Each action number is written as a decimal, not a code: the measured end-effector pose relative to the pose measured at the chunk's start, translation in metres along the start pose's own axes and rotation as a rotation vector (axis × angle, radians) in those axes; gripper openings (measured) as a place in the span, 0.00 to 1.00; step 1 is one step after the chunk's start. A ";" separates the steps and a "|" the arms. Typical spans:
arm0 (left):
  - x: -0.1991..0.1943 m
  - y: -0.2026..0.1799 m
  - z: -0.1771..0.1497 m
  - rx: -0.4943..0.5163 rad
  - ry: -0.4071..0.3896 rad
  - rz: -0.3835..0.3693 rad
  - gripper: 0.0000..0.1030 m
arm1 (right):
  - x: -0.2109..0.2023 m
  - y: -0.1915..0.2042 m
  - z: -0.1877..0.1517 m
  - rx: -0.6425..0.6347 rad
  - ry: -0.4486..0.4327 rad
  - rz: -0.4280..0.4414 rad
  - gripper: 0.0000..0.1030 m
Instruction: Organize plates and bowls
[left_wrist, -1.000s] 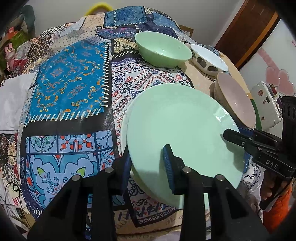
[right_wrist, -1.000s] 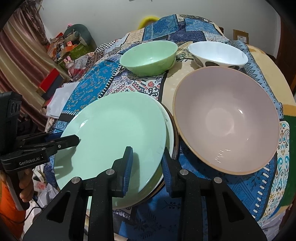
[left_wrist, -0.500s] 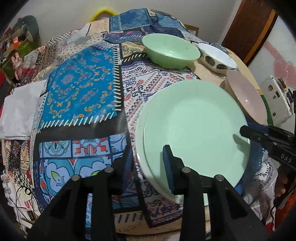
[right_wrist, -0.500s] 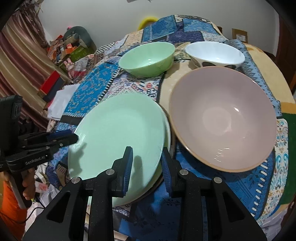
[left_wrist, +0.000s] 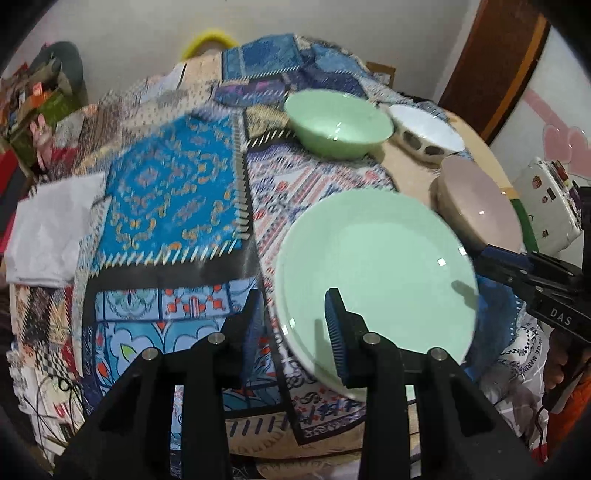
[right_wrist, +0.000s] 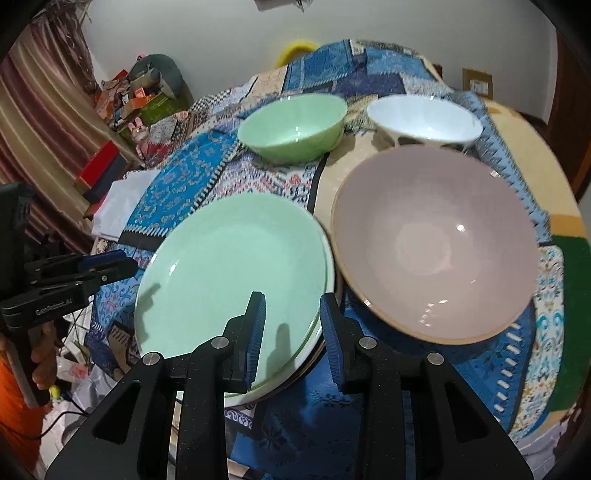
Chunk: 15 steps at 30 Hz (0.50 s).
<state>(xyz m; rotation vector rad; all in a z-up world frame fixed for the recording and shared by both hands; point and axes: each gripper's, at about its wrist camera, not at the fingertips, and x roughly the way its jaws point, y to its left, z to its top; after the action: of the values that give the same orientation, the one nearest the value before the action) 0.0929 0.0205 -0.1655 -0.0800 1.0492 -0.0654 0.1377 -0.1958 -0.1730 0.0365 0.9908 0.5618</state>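
**Plate stack sits close to the table edge, both grippers free**

The green plate (right_wrist: 236, 273) lies on top of a stack of at least 2 more plates, near the front edge of the table with the patchwork cloth (left_wrist: 170, 192). The pink bowl (right_wrist: 436, 247) sits just beside the stack on its right; the green bowl (right_wrist: 293, 127) and white bowl (right_wrist: 424, 118) stand farther back.

The left gripper (left_wrist: 291, 325) has its jaws apart astride the plate's near-left rim, holding nothing. The right gripper (right_wrist: 291, 328) is likewise parted at the near-right rim, gripping nothing.

From where I stand, 3 risks show. A nudge from either finger could slide the glossy top plate off-centre. A pinch on the thin rim alone could let it tip and drop. Any swing to the right could knock the pink bowl, which almost touches the stack.
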 end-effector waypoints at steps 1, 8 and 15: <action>-0.004 -0.003 0.002 0.006 -0.009 -0.004 0.33 | -0.004 -0.001 0.001 -0.002 -0.012 -0.004 0.28; -0.029 -0.035 0.024 0.046 -0.092 -0.036 0.47 | -0.037 -0.014 0.013 -0.016 -0.114 -0.080 0.31; -0.037 -0.072 0.050 0.092 -0.171 -0.066 0.67 | -0.059 -0.038 0.016 0.022 -0.185 -0.155 0.49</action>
<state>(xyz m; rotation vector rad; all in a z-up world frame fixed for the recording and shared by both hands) 0.1165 -0.0464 -0.1018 -0.0364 0.8716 -0.1639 0.1422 -0.2525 -0.1287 0.0308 0.8121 0.3976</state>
